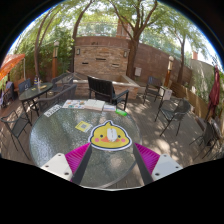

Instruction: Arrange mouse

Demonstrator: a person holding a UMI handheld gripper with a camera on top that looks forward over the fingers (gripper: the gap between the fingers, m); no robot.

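Observation:
A yellow chick-shaped mouse [109, 136] with an orange beak and a white rim lies on the round glass table [60, 150]. My gripper [111, 152] is low over the table. Its two fingers are spread wide, with the magenta pads [78, 158] showing at either side. The mouse rests on the glass right at the fingertips, in the gap between them. I cannot see either finger pressing on it.
Farther back on the table are a small yellowish item [83, 127], a green item [122, 112] and white papers [85, 104]. Metal patio chairs [172, 115] stand around the table, with a dark bench [105, 92] and a brick wall beyond.

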